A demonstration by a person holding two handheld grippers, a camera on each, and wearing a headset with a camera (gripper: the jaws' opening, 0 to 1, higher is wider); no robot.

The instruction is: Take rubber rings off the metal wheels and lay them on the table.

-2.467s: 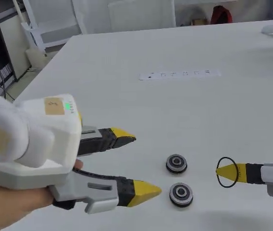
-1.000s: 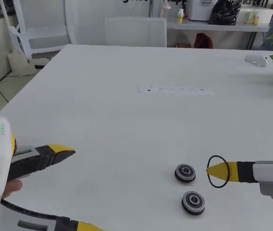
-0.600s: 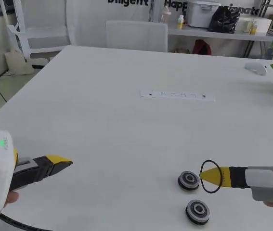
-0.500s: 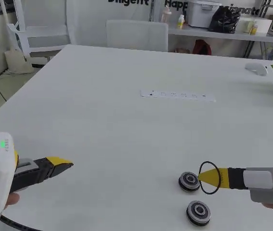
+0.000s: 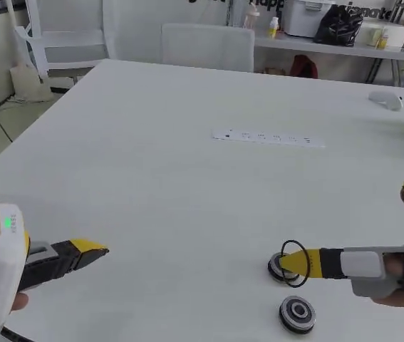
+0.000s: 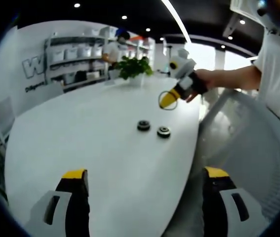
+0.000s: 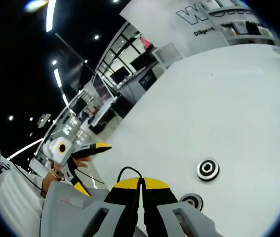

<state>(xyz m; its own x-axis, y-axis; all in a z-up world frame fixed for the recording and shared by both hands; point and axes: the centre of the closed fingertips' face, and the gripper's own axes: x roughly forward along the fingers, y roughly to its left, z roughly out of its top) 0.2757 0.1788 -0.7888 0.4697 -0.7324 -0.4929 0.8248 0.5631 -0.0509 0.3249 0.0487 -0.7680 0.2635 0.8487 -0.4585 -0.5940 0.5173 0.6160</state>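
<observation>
Right gripper (image 5: 292,261) reached in from the right edge of the head view, long axis pointing toward frame left, jaws pressed together on a black rubber ring (image 5: 293,242). Ring stood on edge at the yellow tips, its loop crossways to the jaw line, not flat. Right gripper view agreed: both tips met with no gap, a dark arc of ring rising at their left. In the left gripper view the ring hung clear above the table (image 5: 187,178), not touching it.

Just behind the tips in the head view sat the far wheel (image 5: 276,268), partly covered by ring and jaw. The near wheel (image 5: 298,314) lay lower in frame, apart from both. Whether either wheel wore a ring could not be told.

Judged: laying-down step. Bare table lay below and toward frame left of the tips. Dropped straight down, the ring would likely land on the far wheel. Right gripper was nearer by far. Left gripper (image 6: 144,174), jaws spread and empty, sat at lower left of the head view, well apart.
</observation>
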